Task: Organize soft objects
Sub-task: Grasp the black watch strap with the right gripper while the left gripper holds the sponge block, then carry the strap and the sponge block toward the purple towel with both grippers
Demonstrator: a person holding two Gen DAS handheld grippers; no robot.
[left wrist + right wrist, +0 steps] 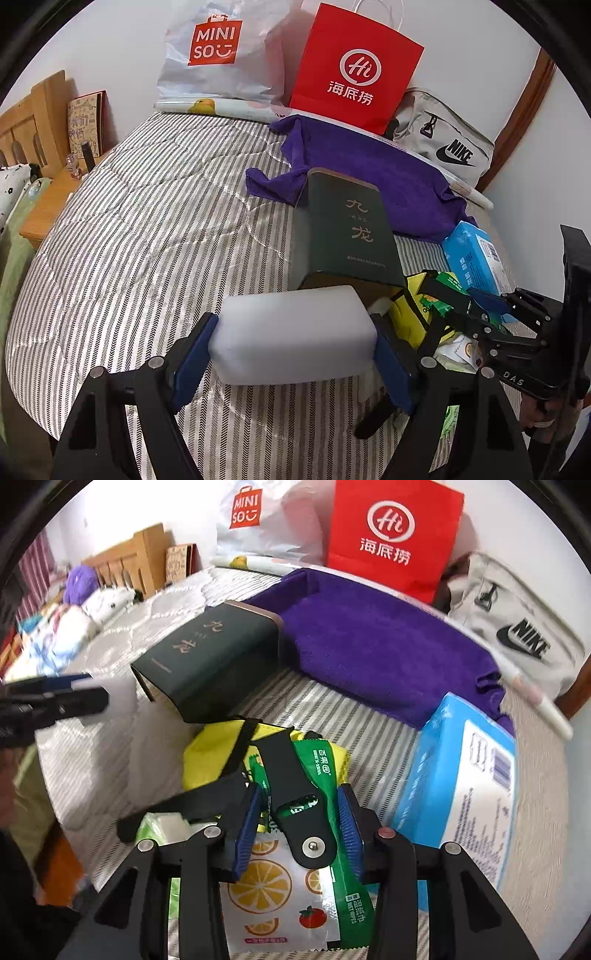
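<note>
My left gripper point(293, 339) squeezed one smooth white foam block point(291, 332), my right gripper point(301, 830) half-closed round one glossy green wipes packet point(328, 775), one fuzzy purple towel point(369, 173), one dark box point(347, 232).

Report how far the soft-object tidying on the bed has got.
Done: nothing looks sorted yet. In hand: the left tool clamps the white foam block; the right tool sits around the green wet-wipes packet, though contact is unclear. Left: the purple towel, yellow pouch and blue tissue pack lie loose on the striped bedcover.
</note>
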